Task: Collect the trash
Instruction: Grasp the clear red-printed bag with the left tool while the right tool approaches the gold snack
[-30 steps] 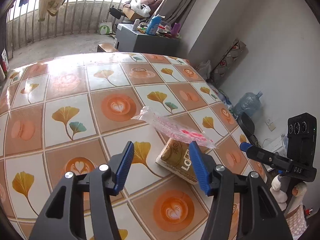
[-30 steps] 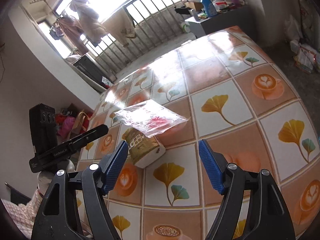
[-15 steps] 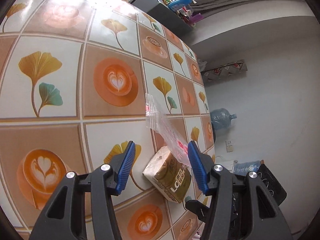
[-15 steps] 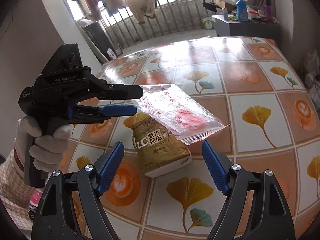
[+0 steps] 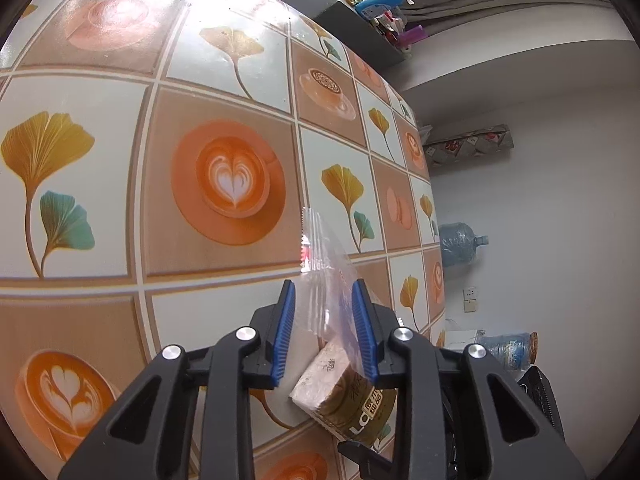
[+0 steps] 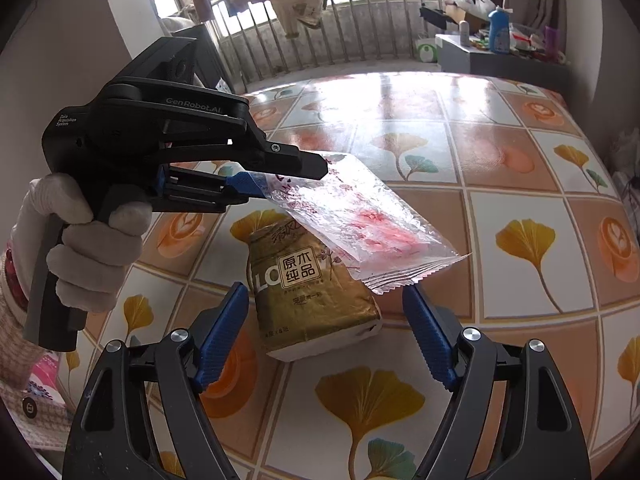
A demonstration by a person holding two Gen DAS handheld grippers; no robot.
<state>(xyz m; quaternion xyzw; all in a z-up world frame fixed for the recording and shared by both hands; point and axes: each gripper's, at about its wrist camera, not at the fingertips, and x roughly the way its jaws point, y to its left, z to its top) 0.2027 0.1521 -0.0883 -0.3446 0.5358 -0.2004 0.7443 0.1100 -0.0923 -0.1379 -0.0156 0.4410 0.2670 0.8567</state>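
Note:
A clear plastic wrapper with red print (image 6: 360, 224) lies tilted on top of a gold tissue pack (image 6: 308, 292) on the tiled table. In the left wrist view the wrapper (image 5: 324, 280) runs between my left gripper (image 5: 323, 300) jaws, which stand partly closed around its near end, a gap still showing. In the right wrist view the left gripper (image 6: 280, 176) sits at the wrapper's left end. My right gripper (image 6: 324, 296) is open and empty, just in front of the tissue pack, its jaws on either side of it.
The table (image 6: 520, 152) has a tablecloth with coffee cups and ginkgo leaves. A grey cabinet with bottles (image 6: 492, 52) stands beyond it by the railing. A water jug (image 5: 460, 244) stands on the floor past the table's edge.
My left gripper moved forward onto the wrapper's end and its jaws narrowed around it. My right gripper moved closer to the tissue pack and stayed open.

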